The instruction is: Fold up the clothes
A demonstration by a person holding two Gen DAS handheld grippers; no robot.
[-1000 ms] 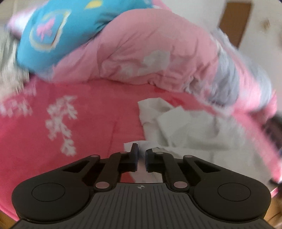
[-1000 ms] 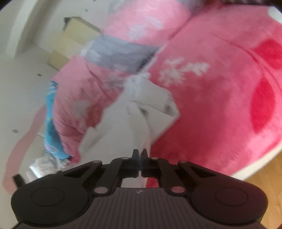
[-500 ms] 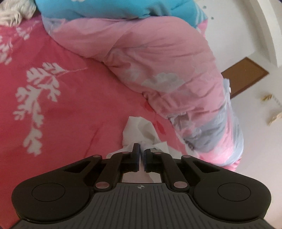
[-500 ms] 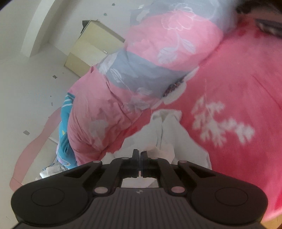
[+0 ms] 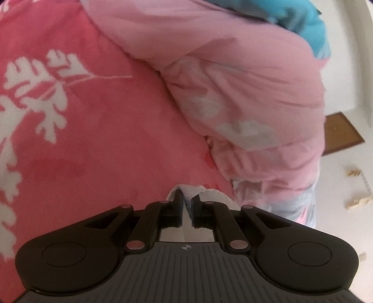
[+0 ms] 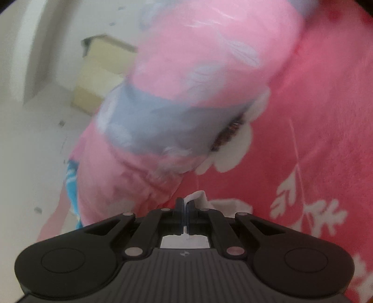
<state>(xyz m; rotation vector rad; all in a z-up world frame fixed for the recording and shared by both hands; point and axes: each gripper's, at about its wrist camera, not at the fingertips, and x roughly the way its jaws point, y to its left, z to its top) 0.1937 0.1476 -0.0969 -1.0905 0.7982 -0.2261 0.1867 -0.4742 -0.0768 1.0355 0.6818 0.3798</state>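
A white garment (image 5: 214,194) shows only as a small bunched edge poking out past my left gripper (image 5: 187,195). The jaws are opening slightly, with the cloth still filling the narrow gap between the pads. In the right wrist view, another edge of the white garment (image 6: 200,198) sticks up between the pads of my right gripper (image 6: 185,201), which is shut tight on it. Both grippers hover low over the red-pink bedspread (image 5: 105,139) with white flower prints. The black gripper bodies hide most of the garment.
A bulky pink quilt (image 5: 244,81) with grey bands (image 6: 163,121) lies heaped just beyond both grippers. Blue fabric (image 5: 298,16) sits behind it. A pale wooden cabinet (image 6: 100,70) and white floor lie past the bed edge, and a brown panel (image 5: 342,132) is at right.
Both grippers have swept across the bed toward the quilt, keeping hold of the white garment. Much less of the cloth shows ahead of the fingers. The left view has rolled.
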